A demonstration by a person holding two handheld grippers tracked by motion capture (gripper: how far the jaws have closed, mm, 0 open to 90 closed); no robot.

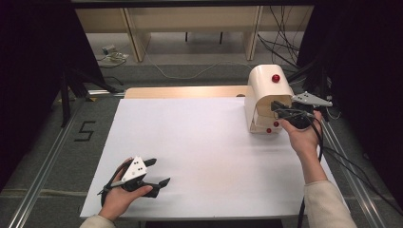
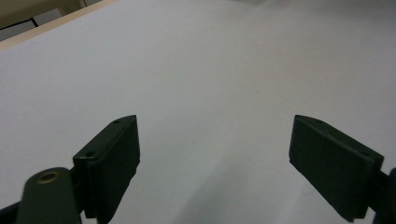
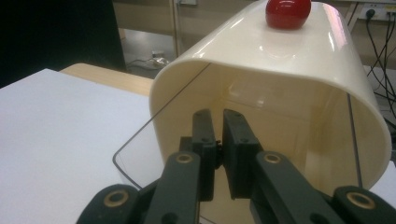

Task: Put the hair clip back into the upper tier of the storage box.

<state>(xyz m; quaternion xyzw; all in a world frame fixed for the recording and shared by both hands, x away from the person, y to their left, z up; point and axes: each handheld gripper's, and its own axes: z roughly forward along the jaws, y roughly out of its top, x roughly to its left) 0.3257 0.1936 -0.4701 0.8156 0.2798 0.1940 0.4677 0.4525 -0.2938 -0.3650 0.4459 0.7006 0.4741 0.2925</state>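
Holding my right gripper (image 1: 280, 110) at the open front of the cream box (image 1: 264, 92), I have its jaws pressed together, and in the right gripper view they pinch the edge of a clear door (image 3: 140, 154) that swings out from the box's mouth. The door is thin and see-through, traced mostly by its dark rim, so I cannot tell exactly how much of it sits between the pads. The box stands at the far right corner of the white table (image 1: 199, 152), its rounded top carrying a red knob (image 1: 275, 78), with two smaller red dots (image 1: 276, 124) low on the side facing me. Inside, the box looks hollow and pale yellow.

My right hand (image 1: 302, 137) reaches in from the right edge, with the cable trailing back along my forearm.

My left gripper (image 1: 159, 172) rests near the left front corner of the table, held in my left hand (image 1: 121, 194). Its jaws stand wide apart with bare white table between them, touching no object.
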